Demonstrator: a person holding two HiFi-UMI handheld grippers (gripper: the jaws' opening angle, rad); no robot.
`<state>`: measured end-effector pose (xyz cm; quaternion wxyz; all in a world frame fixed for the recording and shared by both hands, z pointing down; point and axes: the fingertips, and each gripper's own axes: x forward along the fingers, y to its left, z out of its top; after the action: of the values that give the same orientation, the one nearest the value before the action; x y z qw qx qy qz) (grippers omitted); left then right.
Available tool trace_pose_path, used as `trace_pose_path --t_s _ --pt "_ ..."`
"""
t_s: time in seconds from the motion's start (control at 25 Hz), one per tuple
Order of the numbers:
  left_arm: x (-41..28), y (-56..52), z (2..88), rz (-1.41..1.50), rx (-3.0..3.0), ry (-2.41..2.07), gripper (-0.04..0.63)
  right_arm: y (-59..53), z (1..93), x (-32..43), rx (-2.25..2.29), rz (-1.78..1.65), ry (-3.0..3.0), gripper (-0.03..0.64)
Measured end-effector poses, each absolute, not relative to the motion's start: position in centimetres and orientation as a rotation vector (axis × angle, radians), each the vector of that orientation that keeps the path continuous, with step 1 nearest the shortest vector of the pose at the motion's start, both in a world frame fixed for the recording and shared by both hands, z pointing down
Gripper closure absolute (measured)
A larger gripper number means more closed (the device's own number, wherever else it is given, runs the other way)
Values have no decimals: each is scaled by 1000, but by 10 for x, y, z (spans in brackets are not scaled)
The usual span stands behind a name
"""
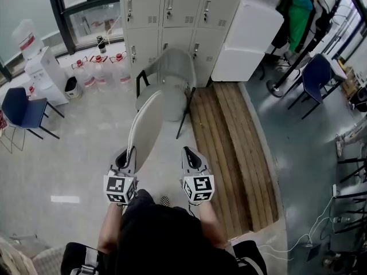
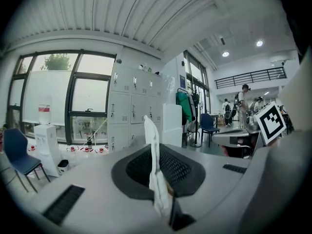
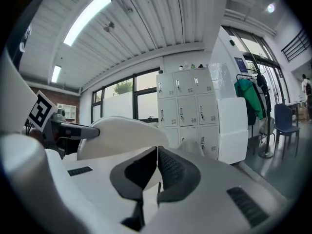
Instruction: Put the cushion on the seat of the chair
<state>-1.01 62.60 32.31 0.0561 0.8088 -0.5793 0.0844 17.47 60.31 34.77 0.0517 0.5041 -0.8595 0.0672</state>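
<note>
A pale, round cushion (image 1: 146,128) stands on edge in front of me, its near rim pinched by my left gripper (image 1: 125,157), which is shut on it. In the left gripper view the cushion (image 2: 151,145) shows edge-on as a thin white strip between the closed jaws of the left gripper (image 2: 157,152). The grey chair (image 1: 172,79) stands just beyond the cushion, before the lockers, and its seat (image 1: 166,103) is partly hidden by the cushion. My right gripper (image 1: 191,157) hangs beside the cushion, shut and holding nothing. Its own view shows the right gripper (image 3: 156,165), the cushion (image 3: 122,133) at the left and the chair (image 3: 191,146) behind.
Grey lockers (image 1: 172,10) and a white cabinet (image 1: 246,39) line the back. Wooden planks (image 1: 229,148) lie on the floor right of the chair. At the left are a blue chair (image 1: 23,110), a water dispenser (image 1: 43,67) and water bottles (image 1: 100,73). Another blue chair (image 1: 315,79) stands at the right.
</note>
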Motion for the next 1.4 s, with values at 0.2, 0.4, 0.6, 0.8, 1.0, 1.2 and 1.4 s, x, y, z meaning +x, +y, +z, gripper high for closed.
trace_pose_path --t_s 0.2,0.4,0.6,0.8,1.0,1.2,1.4 --pt "-1 623 323 273 2457 -1758 557 599 353 182 1536 228 -2614 586" --pt "2 610 329 289 2455 -1738 557 588 357 184 1550 248 -2611 586" --pt "9 588 333 285 2460 -1703 557 567 364 187 1545 264 -2591 586" --pt "2 550 343 287 2457 -1673 557 531 368 175 1548 261 -2580 586" --pt "-13 493 353 295 2456 -1632 557 479 376 163 1564 274 -2538 586" --pt "-32 428 346 310 2491 -1582 557 423 374 146 1593 285 -2483 586" --pt "-47 378 345 337 2531 -1530 557 375 369 129 1623 292 -2446 586"
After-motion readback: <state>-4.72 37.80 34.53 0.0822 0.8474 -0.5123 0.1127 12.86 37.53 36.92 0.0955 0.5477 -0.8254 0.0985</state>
